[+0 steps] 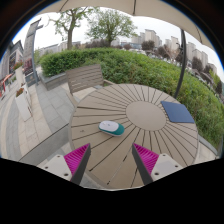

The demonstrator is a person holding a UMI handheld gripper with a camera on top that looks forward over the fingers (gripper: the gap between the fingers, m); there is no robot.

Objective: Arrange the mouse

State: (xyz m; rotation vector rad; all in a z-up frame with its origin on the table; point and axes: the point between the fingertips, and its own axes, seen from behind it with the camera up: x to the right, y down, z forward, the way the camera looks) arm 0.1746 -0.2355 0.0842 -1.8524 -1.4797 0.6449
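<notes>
A hand-held gripper hovers over a round slatted wooden table on an outdoor terrace, its two fingers spread wide apart and holding nothing, each showing one magenta pad on its inner face. One white computer mouse lies on one small teal mat on the tabletop, just ahead of the fingers and nearer the left one, clear of both. One blue mouse pad rests flat at the table's far right edge, well apart from the mouse. One wooden bench stands beyond the table in front of a long green hedge, with trees and city buildings behind
</notes>
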